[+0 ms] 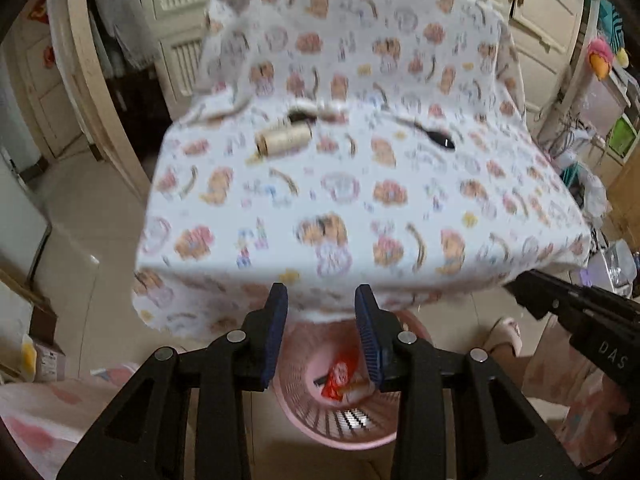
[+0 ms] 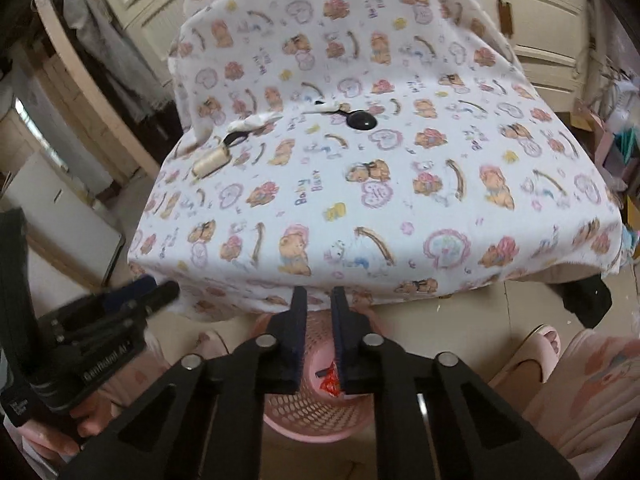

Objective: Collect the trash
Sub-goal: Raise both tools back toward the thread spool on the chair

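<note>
On the floor just in front of the table, below both of my grippers, stands a round pink plastic mesh waste basket (image 1: 340,420). Inside it lies a crumpled red and white snack wrapper (image 1: 338,380), with a small dark piece beside it that I cannot identify.

My left gripper (image 1: 322,320) hangs above the basket with its blue-padded fingers (image 1: 276,328) spread wide apart and nothing between them. My right gripper (image 2: 319,320) hangs over the same basket; its fingers stand only a narrow gap apart, and they hold nothing.

Beyond the basket is a table covered by a white cotton cloth printed with brown teddy bears and pink hearts (image 2: 360,184), whose near edge hangs down over the basket's far rim. Toward the far left of the tabletop lies a cream-coloured spool of thread (image 1: 285,140) on its side. Just behind it lies a crumpled white tissue (image 2: 256,121), with another small white scrap (image 2: 326,109) a little to the right. A black plastic spoon (image 1: 434,136) lies further right, its bowl facing up, well apart from the spool.

On the floor to either side of the basket I see feet in pink slippers (image 2: 536,344) and pink patterned pyjama legs. Cream panelled cabinet doors (image 2: 548,32) line the far wall.
</note>
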Action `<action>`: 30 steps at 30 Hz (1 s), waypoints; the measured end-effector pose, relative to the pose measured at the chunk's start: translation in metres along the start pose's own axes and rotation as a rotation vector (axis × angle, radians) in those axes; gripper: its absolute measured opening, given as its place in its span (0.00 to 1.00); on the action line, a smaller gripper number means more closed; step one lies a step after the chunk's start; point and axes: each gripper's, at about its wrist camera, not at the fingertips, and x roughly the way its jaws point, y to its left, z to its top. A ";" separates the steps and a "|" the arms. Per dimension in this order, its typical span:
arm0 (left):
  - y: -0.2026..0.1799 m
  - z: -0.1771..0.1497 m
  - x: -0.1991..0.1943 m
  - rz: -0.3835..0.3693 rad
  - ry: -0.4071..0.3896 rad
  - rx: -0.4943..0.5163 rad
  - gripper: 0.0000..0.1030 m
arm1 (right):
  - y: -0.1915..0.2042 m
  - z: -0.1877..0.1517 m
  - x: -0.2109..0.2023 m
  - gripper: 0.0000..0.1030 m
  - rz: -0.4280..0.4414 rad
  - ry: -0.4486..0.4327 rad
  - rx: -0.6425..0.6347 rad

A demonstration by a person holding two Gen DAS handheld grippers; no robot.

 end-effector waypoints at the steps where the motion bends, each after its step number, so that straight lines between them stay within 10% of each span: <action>1: -0.001 0.005 -0.004 0.023 -0.021 0.008 0.34 | 0.001 0.003 -0.003 0.09 0.002 -0.006 -0.010; 4: -0.009 0.023 -0.025 0.047 -0.113 0.069 0.48 | 0.003 0.018 -0.015 0.09 -0.011 -0.049 -0.035; 6: -0.010 0.038 -0.038 0.026 -0.152 0.087 0.87 | 0.002 0.029 -0.024 0.09 0.002 -0.076 -0.036; 17: 0.016 0.109 -0.049 0.016 -0.230 0.061 0.95 | 0.003 0.107 -0.060 0.65 -0.050 -0.199 -0.168; 30: 0.050 0.107 0.017 0.007 -0.161 -0.042 0.95 | -0.031 0.120 0.000 0.89 -0.133 -0.157 -0.089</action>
